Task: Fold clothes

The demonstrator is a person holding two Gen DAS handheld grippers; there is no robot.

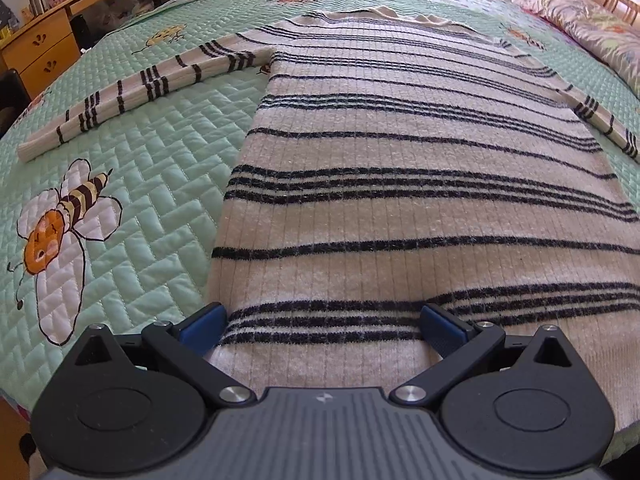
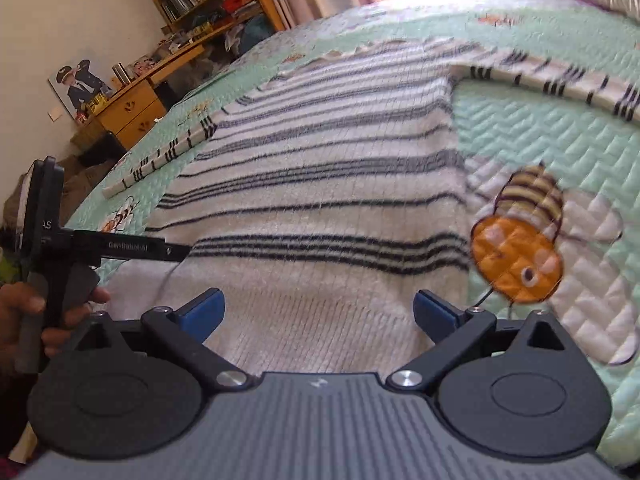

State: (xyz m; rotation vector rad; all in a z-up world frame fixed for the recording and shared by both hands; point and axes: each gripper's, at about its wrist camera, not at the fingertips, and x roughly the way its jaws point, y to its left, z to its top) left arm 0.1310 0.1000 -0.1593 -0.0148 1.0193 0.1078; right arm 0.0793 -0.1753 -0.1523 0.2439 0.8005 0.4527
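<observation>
Presently both tongs stand released and hold nothing: the left gripper has its blue pads spread wide over the near left part of the hem, and the right gripper has its pads equally spread over the near right part of the hem; whether either touches the knit cannot be told. The person's left hand shows at the edge of the right wrist view, wrapped round the other tool's handle. The sweater lies flat in the middle of the bedspread, hem toward the tongs and collar at the far end. No fold is made: the body is at full length, the left sleeve and the right sleeve each angle out to their own side. In my judgement the task stands at its start, with sleeves and body all left to fold. The garment is a cream ribbed knit with dark cross-stripes, smooth and without notable wrinkles.
</observation>
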